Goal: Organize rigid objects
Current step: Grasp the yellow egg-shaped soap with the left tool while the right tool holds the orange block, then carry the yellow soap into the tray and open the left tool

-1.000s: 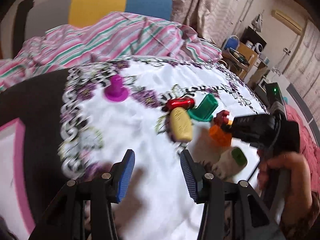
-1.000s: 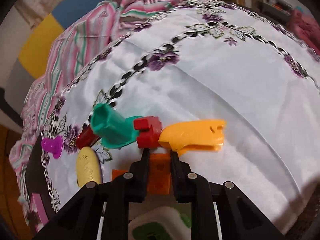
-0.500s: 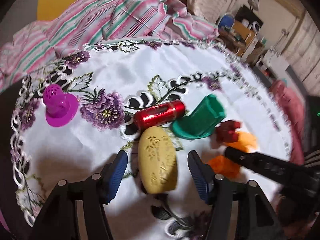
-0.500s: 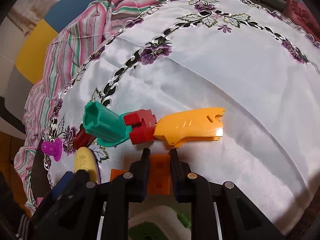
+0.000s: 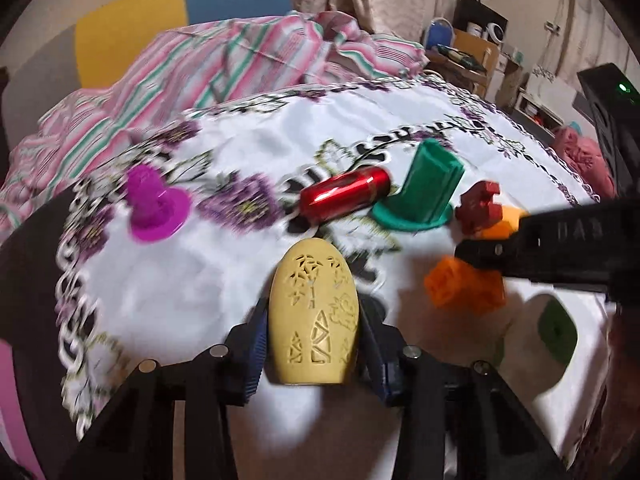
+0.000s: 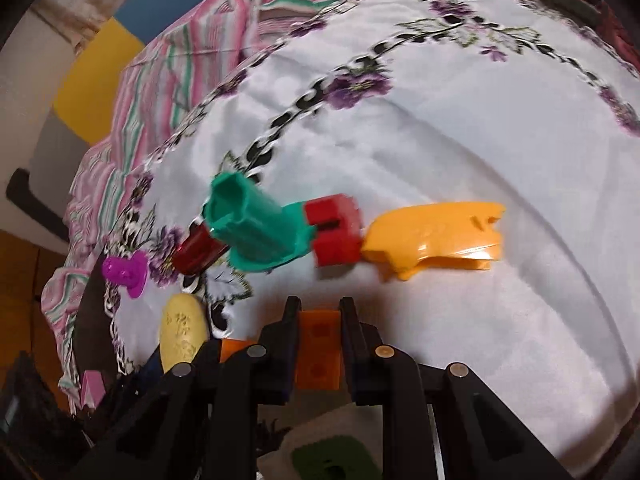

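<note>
**Two grippers, two objects in hand**

Two grasps now stand where a second ago there was one. The left gripper point(image 5: 314, 344), which half a second back was wide open with the yellow oval case between its blue pads, has closed its jaws against the sides of the yellow oval case point(image 5: 314, 314); whether the case is off the cloth cannot be told. The right gripper point(image 6: 320, 332) is unchanged: its jaws are clenched on the orange block point(image 6: 319, 350), as in both earlier views. My reading is that both pieces are about to be carried to their places, so the sorting is in its early part.

Everything else lies untouched on the embroidered white cloth point(image 6: 460, 128) that covers the counter: the red metallic cylinder point(image 5: 344, 196) beside the green flanged piece point(image 5: 426, 196), with the dark red block point(image 5: 480, 206) just to its right and the orange-yellow plastic shell point(image 6: 436, 238) beyond that. A magenta plug point(image 5: 154, 204) stands well apart on the left. A cream container with a green insert point(image 5: 548, 340) sits near the right gripper.

As to writing, the side of the right gripper shows raised letters, roughly "DAS", too blurred to be sure. The yellow case bears cut-out patterns, no legible words.
</note>
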Demonstrator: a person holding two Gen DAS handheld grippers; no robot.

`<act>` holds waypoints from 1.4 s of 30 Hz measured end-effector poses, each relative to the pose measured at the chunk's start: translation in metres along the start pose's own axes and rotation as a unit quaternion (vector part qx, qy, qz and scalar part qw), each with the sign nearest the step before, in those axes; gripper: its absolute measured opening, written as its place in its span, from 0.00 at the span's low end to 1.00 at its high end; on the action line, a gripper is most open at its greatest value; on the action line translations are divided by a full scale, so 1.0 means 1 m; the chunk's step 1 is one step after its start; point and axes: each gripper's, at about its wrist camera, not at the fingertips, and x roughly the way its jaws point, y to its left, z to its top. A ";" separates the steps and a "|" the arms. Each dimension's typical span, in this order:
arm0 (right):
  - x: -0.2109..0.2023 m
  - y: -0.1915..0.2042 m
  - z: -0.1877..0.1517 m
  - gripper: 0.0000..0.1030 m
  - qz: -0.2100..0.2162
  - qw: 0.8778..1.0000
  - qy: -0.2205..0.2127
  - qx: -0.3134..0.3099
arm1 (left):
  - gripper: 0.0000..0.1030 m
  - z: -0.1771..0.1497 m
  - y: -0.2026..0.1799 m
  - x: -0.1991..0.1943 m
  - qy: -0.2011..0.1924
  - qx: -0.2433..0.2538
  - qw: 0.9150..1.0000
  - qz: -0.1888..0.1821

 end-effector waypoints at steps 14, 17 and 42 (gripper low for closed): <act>0.012 0.050 -0.016 0.19 0.014 0.992 0.020 -0.124 | 0.42 -0.057 0.027 -0.047 -0.026 -0.042 0.999 -0.002; 0.013 0.052 -0.017 0.19 0.007 0.991 0.019 -0.133 | 0.42 -0.068 0.034 -0.057 -0.030 -0.059 0.998 -0.002; 0.028 0.132 -0.061 0.19 0.055 0.979 0.044 -0.193 | 0.42 -0.118 0.093 -0.133 -0.067 -0.155 0.985 0.033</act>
